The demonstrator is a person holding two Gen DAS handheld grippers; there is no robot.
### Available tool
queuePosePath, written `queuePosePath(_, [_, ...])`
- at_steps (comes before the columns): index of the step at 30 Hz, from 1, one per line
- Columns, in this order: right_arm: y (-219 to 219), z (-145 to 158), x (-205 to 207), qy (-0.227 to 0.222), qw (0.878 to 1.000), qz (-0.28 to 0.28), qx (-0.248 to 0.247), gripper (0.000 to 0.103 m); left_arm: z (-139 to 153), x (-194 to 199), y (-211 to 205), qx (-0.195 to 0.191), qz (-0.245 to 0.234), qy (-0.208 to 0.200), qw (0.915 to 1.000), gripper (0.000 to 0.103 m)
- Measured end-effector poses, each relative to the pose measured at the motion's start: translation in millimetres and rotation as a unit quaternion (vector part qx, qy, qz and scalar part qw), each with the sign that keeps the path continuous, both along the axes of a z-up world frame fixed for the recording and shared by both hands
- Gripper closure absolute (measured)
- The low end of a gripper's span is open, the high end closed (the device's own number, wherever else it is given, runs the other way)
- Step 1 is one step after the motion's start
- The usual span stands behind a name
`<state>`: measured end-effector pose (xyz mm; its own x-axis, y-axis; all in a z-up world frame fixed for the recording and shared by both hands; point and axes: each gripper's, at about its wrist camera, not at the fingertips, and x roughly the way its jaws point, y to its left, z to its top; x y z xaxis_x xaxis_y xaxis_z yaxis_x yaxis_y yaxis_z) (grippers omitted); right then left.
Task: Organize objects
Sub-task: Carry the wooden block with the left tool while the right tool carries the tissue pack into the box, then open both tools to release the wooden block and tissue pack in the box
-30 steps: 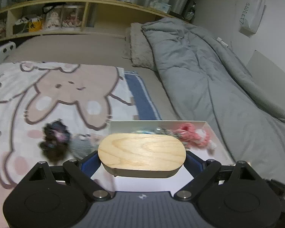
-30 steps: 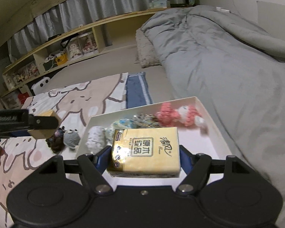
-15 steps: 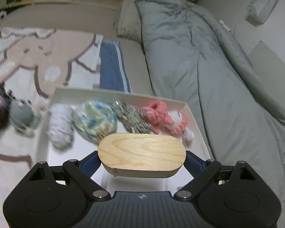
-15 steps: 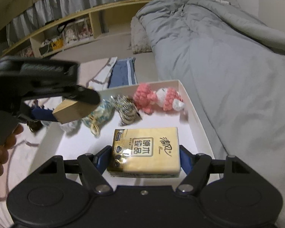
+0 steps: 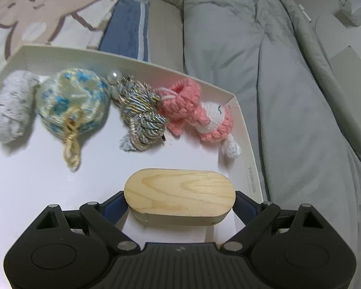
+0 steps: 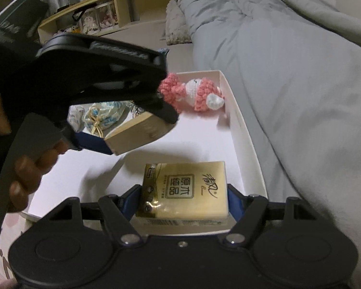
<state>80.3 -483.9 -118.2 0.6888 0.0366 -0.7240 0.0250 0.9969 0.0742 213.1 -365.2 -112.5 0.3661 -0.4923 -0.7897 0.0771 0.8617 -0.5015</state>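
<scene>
My left gripper (image 5: 179,201) is shut on an oval wooden box (image 5: 179,195) and holds it above the near right part of a white tray (image 5: 249,159). The same wooden box (image 6: 142,132) shows in the right wrist view, over the tray's middle. My right gripper (image 6: 184,192) is shut on a gold tissue pack (image 6: 184,189) just above the tray's near right corner. Along the tray's far wall lie a grey yarn toy (image 5: 10,106), a blue-and-yellow pouch (image 5: 73,103), a twisted cord bundle (image 5: 142,115) and a pink crochet doll (image 5: 199,113).
The tray sits on a bed. A grey duvet (image 5: 288,96) lies right beside its right wall. A cartoon-print blanket (image 5: 48,14) and a blue towel (image 5: 127,29) lie beyond it. A wooden shelf (image 6: 108,12) runs along the far wall. A person's hand (image 6: 29,168) holds the left gripper.
Both grippers have come down toward the tray with their loads. The left one swung right from over the printed blanket to above the tray, crossing in front of the right wrist camera.
</scene>
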Motion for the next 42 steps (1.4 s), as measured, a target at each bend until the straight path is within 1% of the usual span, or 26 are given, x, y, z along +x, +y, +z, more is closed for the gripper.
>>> queuePosePath(5, [1.6,-0.2,2.7,0.001,1.0,0.012,-0.003,0.029,-11.3,11.0,-8.8,-0.016,0.0,0.03,0.9994,0.009])
queuePosePath(7, [2.5,-0.5,3.6,0.003,1.0,0.015,-0.002,0.029,-11.5,12.3,-12.2,-0.021,-0.009,0.03,0.9993,0.003])
queuePosePath(10, [3.6,-1.5,4.8,0.007,1.0,0.014,-0.003,0.029,-12.6,13.3,-11.8,-0.039,-0.02,0.043,0.9981,0.001])
queuePosePath(15, [6.8,-0.7,6.7,0.017,1.0,0.016,-0.002,0.027,-7.5,10.8,-8.4,-0.036,-0.047,0.026,0.9979,0.002])
queuePosePath(17, [6.6,1.1,5.4,0.017,1.0,0.01,-0.003,0.023,-3.6,9.7,-6.6,-0.037,-0.055,0.022,0.9975,0.002])
queuePosePath(23, [2.6,10.7,0.1,0.011,1.0,-0.005,-0.001,0.022,10.8,1.1,2.3,-0.016,-0.08,-0.008,0.9967,0.003])
queuePosePath(28, [2.7,24.8,-6.8,0.0,1.0,-0.016,0.005,0.022,26.2,-8.7,17.4,0.006,-0.086,-0.033,0.9957,0.003])
queuePosePath(31, [3.3,33.7,-6.0,-0.004,1.0,-0.025,0.016,0.02,37.0,-13.9,27.8,0.017,-0.086,-0.049,0.9949,0.003])
queuePosePath(34, [3.1,45.0,-10.9,-0.009,0.999,-0.036,0.029,0.02,49.1,-20.0,38.6,0.037,-0.087,-0.071,0.993,0.003])
queuePosePath(42, [12.0,67.5,-23.0,-0.022,0.998,-0.052,0.024,0.017,73.4,-43.3,68.0,0.085,-0.093,-0.123,0.9844,0.002])
